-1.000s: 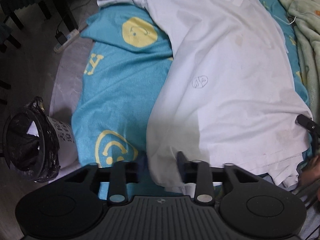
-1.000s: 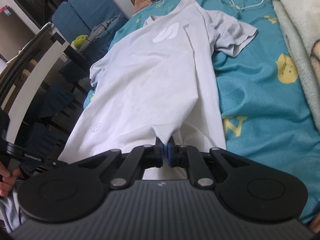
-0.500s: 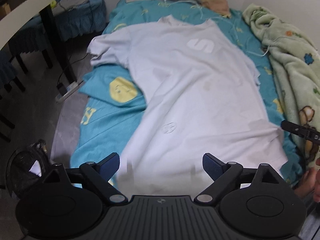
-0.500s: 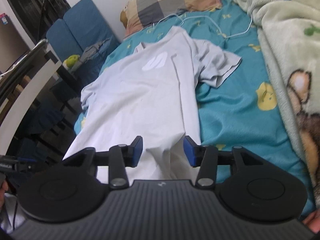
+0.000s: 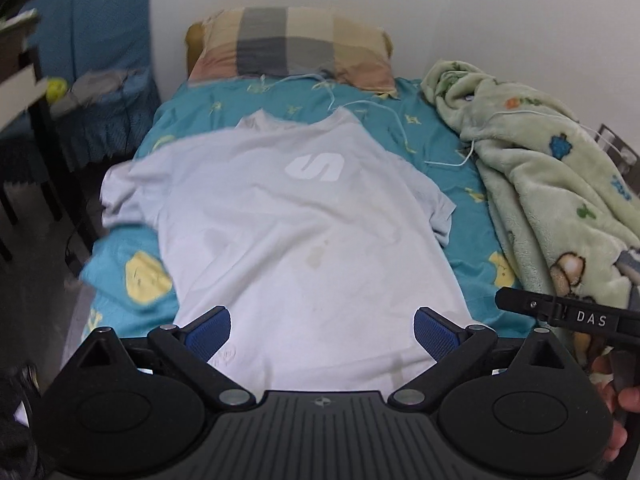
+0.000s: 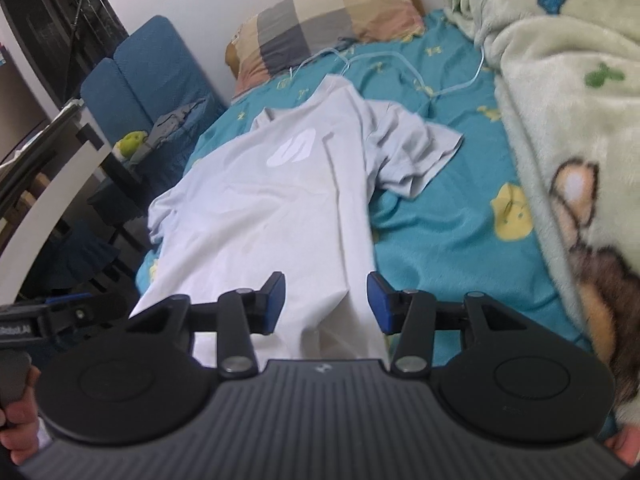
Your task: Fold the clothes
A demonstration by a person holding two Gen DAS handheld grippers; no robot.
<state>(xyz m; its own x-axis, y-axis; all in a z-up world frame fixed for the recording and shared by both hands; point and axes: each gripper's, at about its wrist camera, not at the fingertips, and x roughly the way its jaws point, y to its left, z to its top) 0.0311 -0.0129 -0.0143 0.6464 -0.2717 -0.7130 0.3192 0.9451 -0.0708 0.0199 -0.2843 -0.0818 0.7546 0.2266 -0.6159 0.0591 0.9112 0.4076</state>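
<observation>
Your left tongs point(image 5: 322, 330) stand spread wide, blue pads well apart, nothing between them but air; the jaws have just been opening further. The hem of the T-shirt point(image 5: 288, 240) shows below and beyond the pads, not pinched by either. Your right tongs point(image 6: 326, 300) stand about half open, pads clear of the cloth; these jaws have also just been opening. The right-side hem of the T-shirt point(image 6: 260, 216) lies under the gap, with a raised crease running between the pads, untouched by them.

T-shirt: pale, white logo on the chest, laid lengthwise on the bed point(image 5: 460, 184), collar toward the head end, hem at the foot edge nearest you. Body fairly flat. One sleeve reaches the bed's left edge and droops over it; the other sleeve point(image 6: 416, 156) lies rumpled on the sheet toward the right side. Faint stains at mid-body in the left wrist view.

Bed: teal sheet with yellow faces. Checked pillow point(image 5: 292, 46) at the head edge against the wall. Green fleece blanket point(image 5: 552, 196) heaped along the right edge, just beside the T-shirt but not on it. Thin white cable point(image 5: 384, 112) loops across the sheet between pillow and collar, running to the blanket.

Blue chair point(image 6: 148, 68) stands off the bed's left edge near the head end.

Your hand shows at the lower right corner of the left wrist view, on the handle of the right tool
</observation>
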